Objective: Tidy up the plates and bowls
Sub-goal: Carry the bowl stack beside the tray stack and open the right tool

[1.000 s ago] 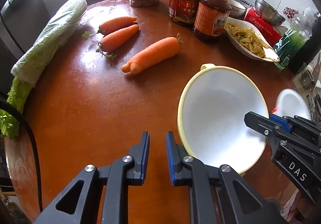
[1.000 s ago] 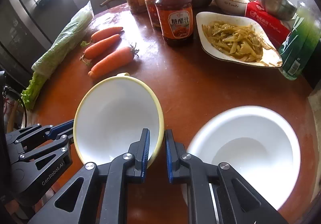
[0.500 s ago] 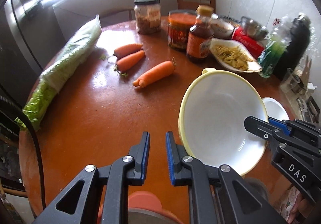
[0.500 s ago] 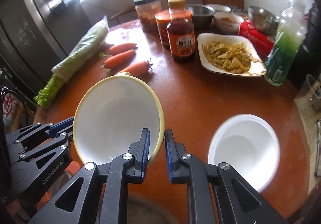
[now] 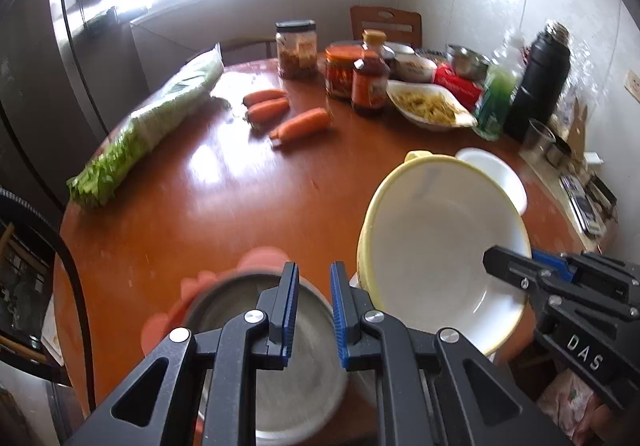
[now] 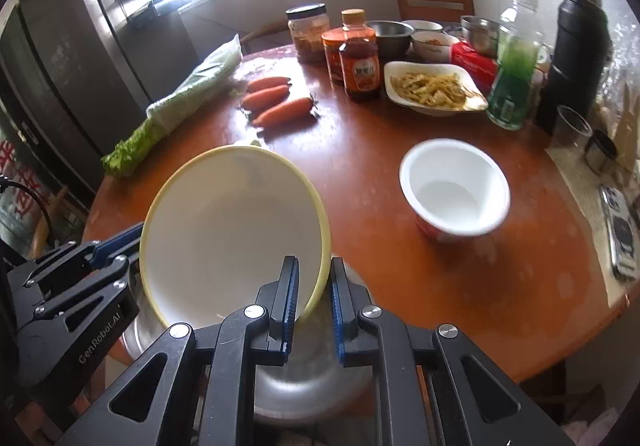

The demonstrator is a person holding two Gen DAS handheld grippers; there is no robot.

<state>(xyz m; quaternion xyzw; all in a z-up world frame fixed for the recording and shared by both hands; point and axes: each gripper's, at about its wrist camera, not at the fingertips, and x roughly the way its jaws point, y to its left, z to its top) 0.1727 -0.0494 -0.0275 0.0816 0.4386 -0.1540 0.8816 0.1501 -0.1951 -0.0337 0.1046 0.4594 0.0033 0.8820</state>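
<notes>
A yellow-rimmed white bowl (image 6: 232, 234) is held tilted in the air; it also shows in the left wrist view (image 5: 440, 246). My right gripper (image 6: 313, 300) is shut on its near rim. My left gripper (image 5: 313, 312) is narrowly open and holds nothing; it shows at the lower left of the right wrist view (image 6: 116, 250), beside the bowl. A steel bowl (image 5: 280, 358) lies below both grippers at the table's near edge, seen also in the right wrist view (image 6: 312, 382). A white bowl with a red outside (image 6: 454, 192) stands on the round wooden table (image 6: 500, 278).
Three carrots (image 6: 276, 102), a bagged cabbage (image 6: 188, 98), jars, a sauce bottle (image 6: 360, 62), a plate of food (image 6: 434, 88), steel bowls, a green bottle (image 6: 512, 82) and a black flask (image 6: 576, 46) fill the far half. A phone (image 6: 620, 234) lies at right.
Both grippers have risen and pulled back toward the near edge, the yellow-rimmed bowl going with the right one. The steel bowl has come into view below them.
</notes>
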